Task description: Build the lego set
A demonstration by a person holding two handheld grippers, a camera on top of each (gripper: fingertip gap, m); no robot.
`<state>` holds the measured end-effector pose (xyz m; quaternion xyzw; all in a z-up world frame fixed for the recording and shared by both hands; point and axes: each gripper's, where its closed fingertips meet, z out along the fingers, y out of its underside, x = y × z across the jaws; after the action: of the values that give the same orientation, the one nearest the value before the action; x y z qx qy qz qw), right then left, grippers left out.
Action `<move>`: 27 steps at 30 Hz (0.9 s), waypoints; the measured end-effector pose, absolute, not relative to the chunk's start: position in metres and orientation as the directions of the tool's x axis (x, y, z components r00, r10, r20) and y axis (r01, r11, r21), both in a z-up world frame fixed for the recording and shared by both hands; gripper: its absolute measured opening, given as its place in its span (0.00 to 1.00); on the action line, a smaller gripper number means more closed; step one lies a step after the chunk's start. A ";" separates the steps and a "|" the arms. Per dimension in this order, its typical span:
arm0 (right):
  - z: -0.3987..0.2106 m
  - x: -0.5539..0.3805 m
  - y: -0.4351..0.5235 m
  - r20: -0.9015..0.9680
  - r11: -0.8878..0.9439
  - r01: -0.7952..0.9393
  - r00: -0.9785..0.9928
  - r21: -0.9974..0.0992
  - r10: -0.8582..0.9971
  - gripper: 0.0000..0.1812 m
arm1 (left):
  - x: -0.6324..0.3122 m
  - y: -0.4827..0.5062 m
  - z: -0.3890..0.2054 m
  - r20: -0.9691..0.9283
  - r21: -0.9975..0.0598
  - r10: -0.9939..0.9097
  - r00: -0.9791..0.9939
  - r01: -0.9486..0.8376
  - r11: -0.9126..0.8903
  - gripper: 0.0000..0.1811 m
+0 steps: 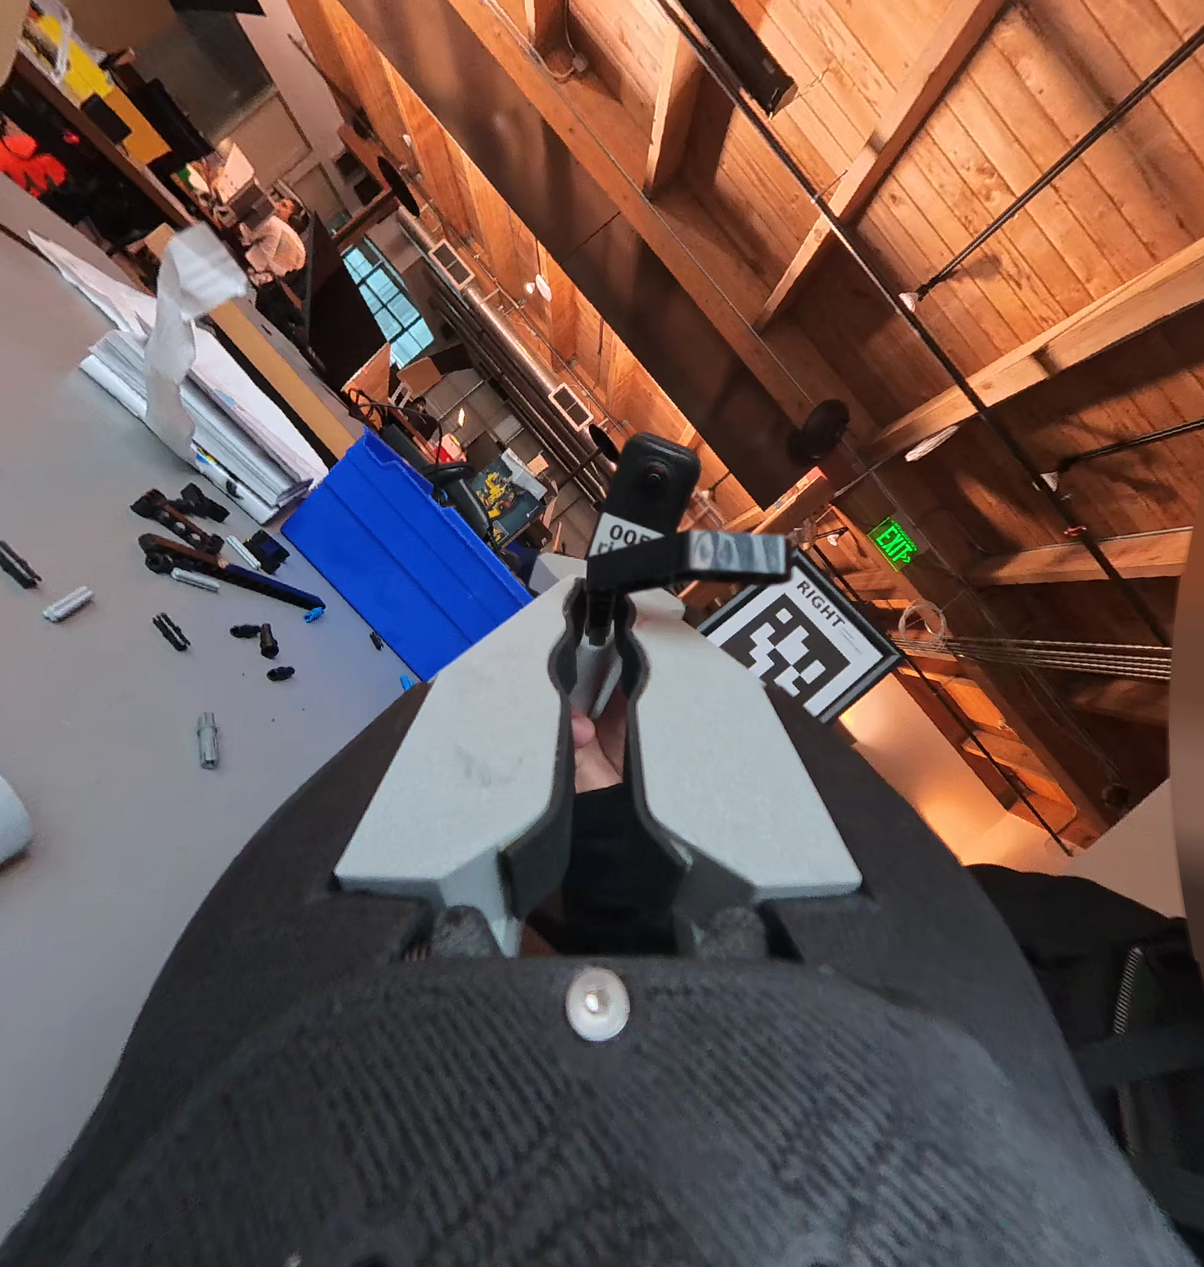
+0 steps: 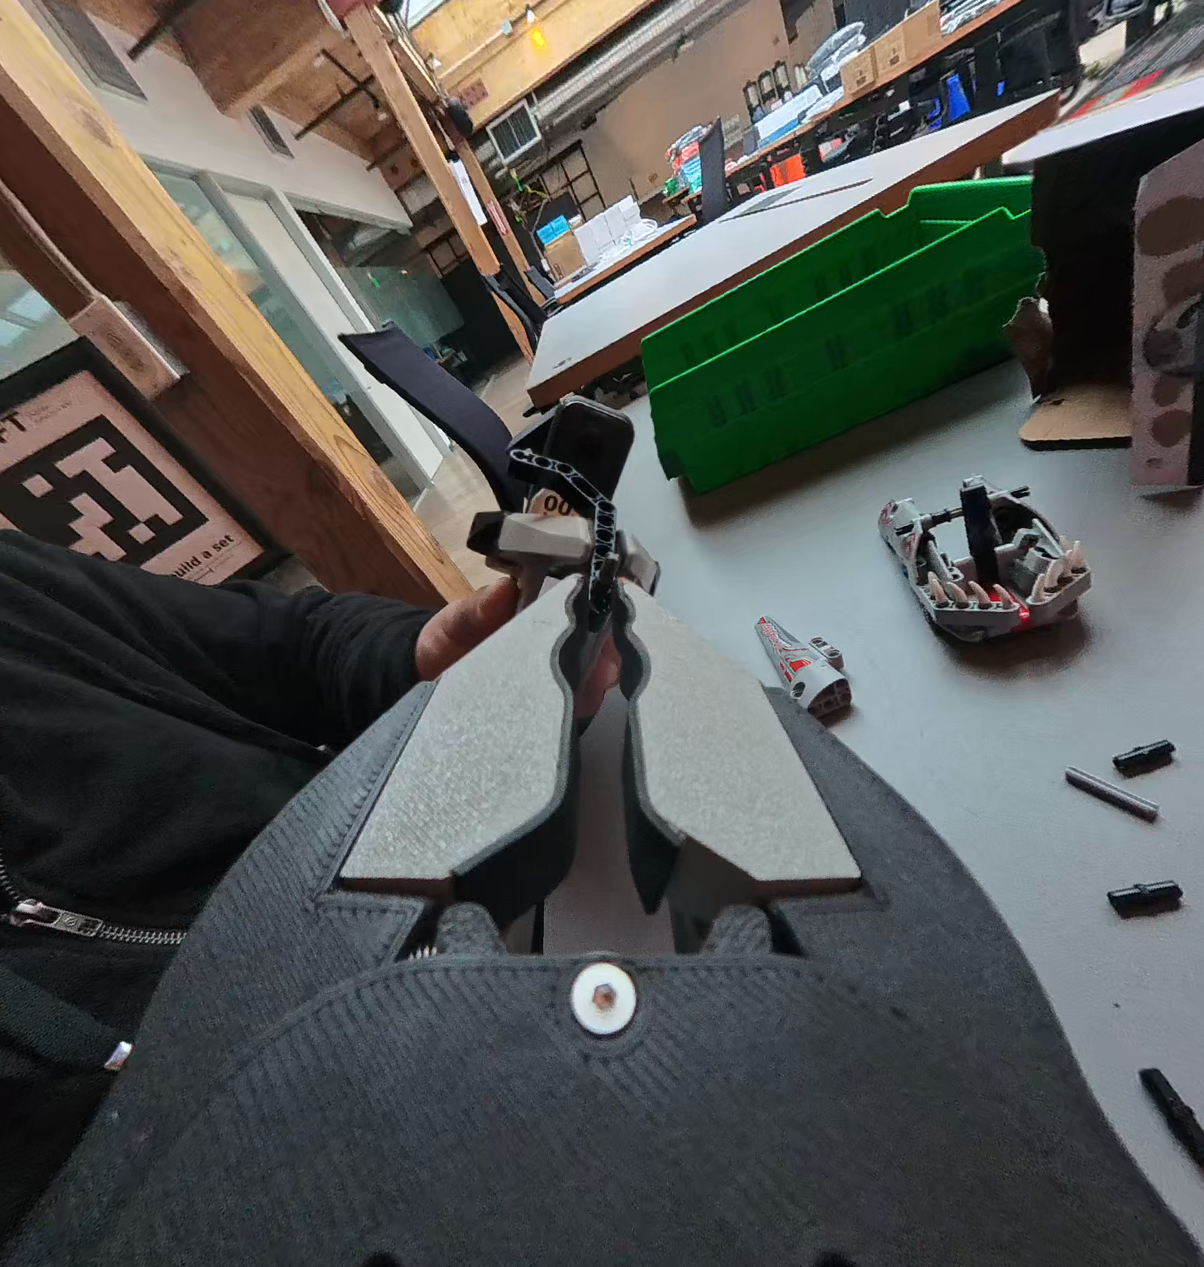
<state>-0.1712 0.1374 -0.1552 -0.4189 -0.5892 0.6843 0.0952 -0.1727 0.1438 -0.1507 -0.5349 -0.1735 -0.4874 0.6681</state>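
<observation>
Left claw (image 1: pixel 598 617) is closed on a black beam (image 1: pixel 688 555); right claw (image 2: pixel 598 603) is clamped on the same beam (image 2: pixel 603 535) — both raised above the surface (image 2: pixel 928 754), parts (image 1: pixel 174 535) scattered.

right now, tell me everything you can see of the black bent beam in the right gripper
The black bent beam is a thin, angled plastic strip with a row of round holes along it. It stands roughly upright, its top bending left. Its lower end is pinched between the fingertips of the right gripper, held in the air clear of the grey table. The left gripper sits just behind it; contact is unclear.
</observation>
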 end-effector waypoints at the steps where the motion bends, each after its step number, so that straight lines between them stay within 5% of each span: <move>1: -0.153 -0.171 0.139 -0.458 -0.288 0.359 -0.627 -0.888 0.630 0.02 | -0.177 0.142 -0.148 0.747 -0.547 -0.466 0.474 0.837 -0.025 0.03; 14: -0.153 -0.172 0.140 -0.492 -0.338 0.358 -0.613 -0.870 0.619 0.00 | -0.172 0.141 -0.151 0.706 -0.629 -0.436 0.559 0.777 -0.022 0.03; 24: -0.135 -0.175 0.145 -0.422 -0.405 0.151 -0.513 -0.902 0.748 0.01 | -0.169 0.140 -0.141 0.674 -0.677 -0.408 0.616 0.736 -0.007 0.03; 27: -0.090 -0.161 0.213 -0.450 -0.533 -0.084 -0.436 -0.842 0.779 0.00 | -0.151 0.144 -0.175 0.713 -0.675 -0.369 0.596 0.726 -0.132 0.03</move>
<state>-0.1612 0.2133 -0.0903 -0.4467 -0.3889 0.7529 0.2868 -0.1511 0.1442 -0.1748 -0.6201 -0.1441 -0.4258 0.6430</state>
